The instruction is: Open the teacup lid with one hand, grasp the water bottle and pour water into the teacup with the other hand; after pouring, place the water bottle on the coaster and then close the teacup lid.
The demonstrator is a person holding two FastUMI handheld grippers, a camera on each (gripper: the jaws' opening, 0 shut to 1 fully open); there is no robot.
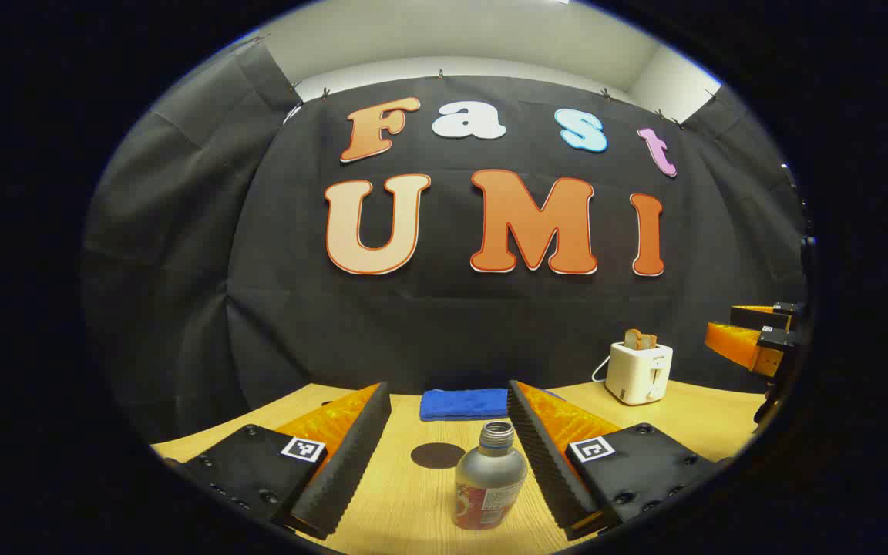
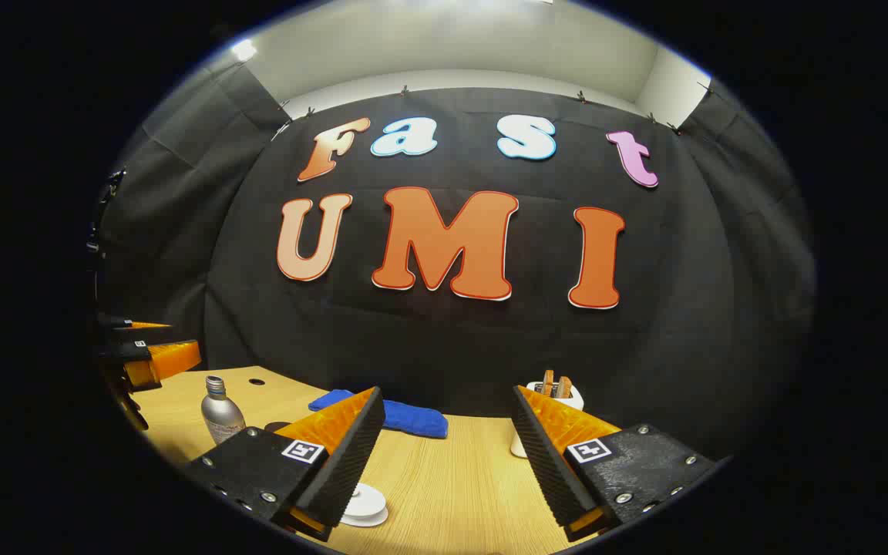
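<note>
A silver water bottle [image 1: 490, 482] with a red label and no cap stands upright on the wooden table [image 1: 413, 509]. It is between the fingers of my left gripper [image 1: 448, 387], close to the right finger. The jaws are wide apart and do not press on it. A dark round coaster [image 1: 438, 455] lies just beyond the bottle to its left. In the right gripper view, a white round lidded piece [image 2: 364, 505], apparently the teacup, sits low beside the left finger, partly hidden by it. My right gripper [image 2: 444, 393] is open and holds nothing. The bottle [image 2: 221, 415] stands far left there.
A folded blue cloth [image 1: 465, 403] lies at the back of the table near the black wall. A white toaster [image 1: 639, 372] with bread stands at the back right. The other gripper [image 1: 752, 339] hovers at the right edge; the left one [image 2: 147, 356] shows at the left edge.
</note>
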